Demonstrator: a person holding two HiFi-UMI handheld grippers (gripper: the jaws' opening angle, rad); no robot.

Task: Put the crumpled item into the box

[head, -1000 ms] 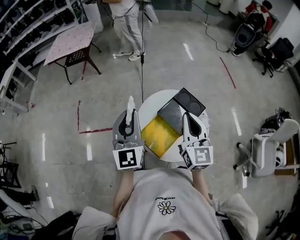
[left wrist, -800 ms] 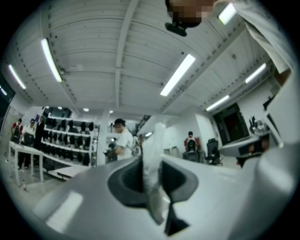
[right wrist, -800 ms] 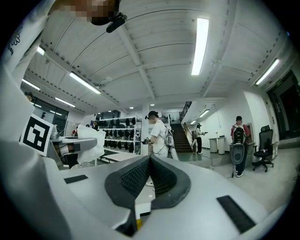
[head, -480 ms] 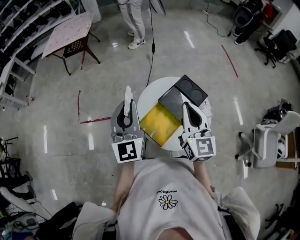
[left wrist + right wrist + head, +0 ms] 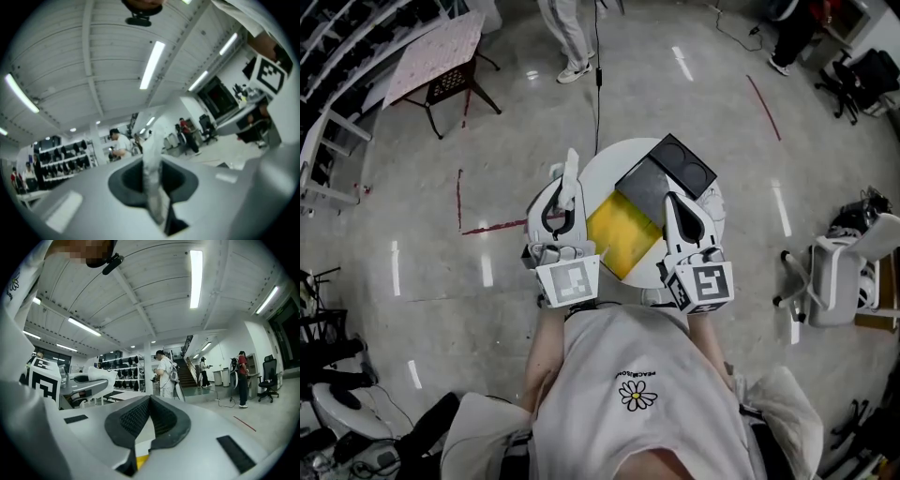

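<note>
Head view: my left gripper (image 5: 563,208) holds the crumpled paper (image 5: 571,172) at the round table's (image 5: 607,176) left edge, near the yellow box (image 5: 623,239) on it. Left gripper view: my fingers (image 5: 125,179) are clamped on that paper. Right gripper view: my right gripper's (image 5: 150,401) 2 fingers are pressed together, empty.

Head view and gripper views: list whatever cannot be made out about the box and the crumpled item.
Yellow box contents: head view, too small to tell; both gripper views tilt toward the ceiling.
Crumpled item: left gripper view, blurred; material unclear.
Table near edge: head view, partly hidden behind the right gripper and left gripper.
</note>
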